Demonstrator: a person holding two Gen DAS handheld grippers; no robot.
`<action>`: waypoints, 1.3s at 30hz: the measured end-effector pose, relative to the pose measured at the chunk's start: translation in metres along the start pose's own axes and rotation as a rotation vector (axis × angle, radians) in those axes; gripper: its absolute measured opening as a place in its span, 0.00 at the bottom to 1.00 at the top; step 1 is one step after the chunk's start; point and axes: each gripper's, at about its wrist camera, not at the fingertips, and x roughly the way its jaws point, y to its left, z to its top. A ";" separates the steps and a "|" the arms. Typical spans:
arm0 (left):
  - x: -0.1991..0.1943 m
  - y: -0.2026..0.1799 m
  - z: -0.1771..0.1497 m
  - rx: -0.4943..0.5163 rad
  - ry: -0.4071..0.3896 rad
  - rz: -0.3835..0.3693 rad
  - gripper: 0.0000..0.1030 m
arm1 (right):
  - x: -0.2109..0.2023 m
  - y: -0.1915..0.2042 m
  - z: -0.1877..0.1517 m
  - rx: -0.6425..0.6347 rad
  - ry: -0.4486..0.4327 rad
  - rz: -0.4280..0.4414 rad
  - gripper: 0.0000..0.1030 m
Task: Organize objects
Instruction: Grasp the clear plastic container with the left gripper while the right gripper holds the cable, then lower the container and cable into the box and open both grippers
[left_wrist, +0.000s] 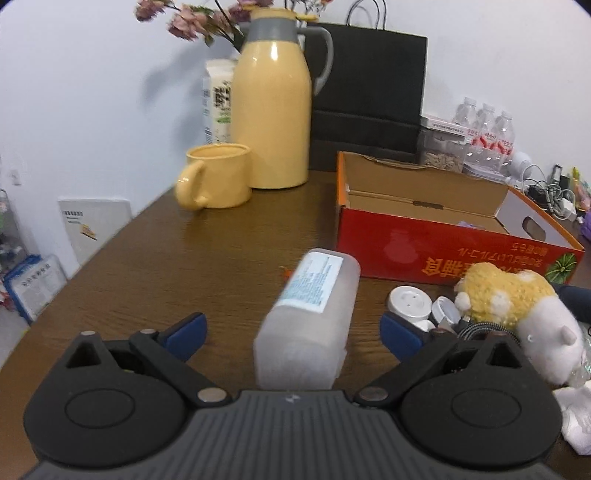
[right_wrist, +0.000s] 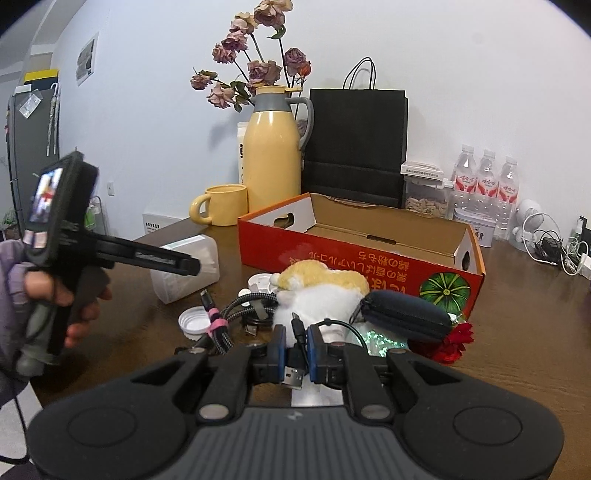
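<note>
Translucent container (left_wrist: 308, 317): lies on its side on the brown table (left_wrist: 184, 258), just in front of the red cardboard box (left_wrist: 424, 240), label up, its squared end toward the left wrist camera.
Left gripper (left_wrist: 293, 332): jaws spread wide, one blue pad on each side of the container, neither pad touching it; nothing held.
Right gripper (right_wrist: 295, 354): jaws nearly together, pinched on a black USB cable (right_wrist: 297, 363) whose metal plug pokes out toward the camera.
Clutter beside the container: to its right, near the box's front wall, sit a yellow-and-white plush toy (right_wrist: 321, 284), white caps, a coiled braided cable (right_wrist: 236, 314) and a dark zip pouch (right_wrist: 402, 314).
Box: open-topped and mostly bare inside, the likely place for the loose things.
Step in hand: as I judge it, closing the left jaws on the container.
Doing it well: centre the container between the pads so both meet its flat sides squarely; grip around the middle, not the near end, so it does not swing when lifted.
Caution: the plastic looks smooth, so a skewed pinch may let it twist out.
Right side: lift the cable clear of the coiled one to avoid dragging neighbours.
</note>
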 end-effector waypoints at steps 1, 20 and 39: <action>0.004 0.000 0.000 0.001 0.009 -0.026 0.79 | 0.002 0.000 0.001 -0.001 0.003 0.001 0.10; -0.039 -0.002 0.019 -0.063 -0.154 -0.060 0.44 | 0.010 0.009 0.032 -0.004 -0.078 0.024 0.10; -0.013 -0.059 0.098 -0.048 -0.263 -0.115 0.44 | 0.060 -0.048 0.119 -0.010 -0.221 -0.073 0.10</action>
